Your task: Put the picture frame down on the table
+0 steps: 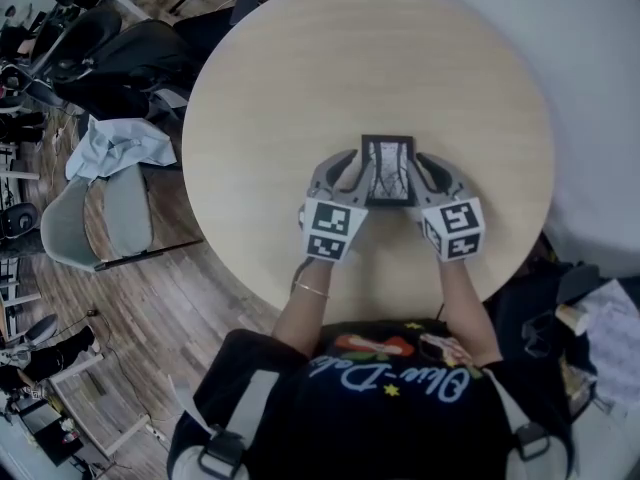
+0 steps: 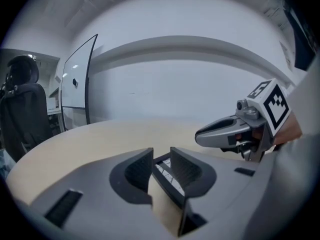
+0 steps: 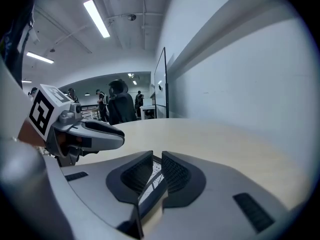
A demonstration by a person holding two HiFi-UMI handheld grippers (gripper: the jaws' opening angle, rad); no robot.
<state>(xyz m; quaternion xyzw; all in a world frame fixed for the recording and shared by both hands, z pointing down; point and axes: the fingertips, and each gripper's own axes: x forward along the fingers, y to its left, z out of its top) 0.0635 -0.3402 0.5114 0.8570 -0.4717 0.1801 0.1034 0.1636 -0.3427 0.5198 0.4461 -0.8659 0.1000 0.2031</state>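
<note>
My left tool (image 1: 349, 173) is clamped on the picture frame (image 1: 388, 171)'s left edge, my right tool (image 1: 428, 173) on its right edge, for a level set-down. It's mid-picture, low over the table (image 1: 300, 88); contact unclear.

Light here is bright and even. In my right gripper view a long ceiling strip light (image 3: 96, 18) burns white overhead, with a second strip (image 3: 40, 58) farther back. The round table (image 1: 300, 88) takes soft light, and I see no hard shadows on it. All three views bulge like fisheyes and go black at the corners. Close to my lenses, the jaws and the picture frame (image 2: 169, 180) look soft and dim.
</note>
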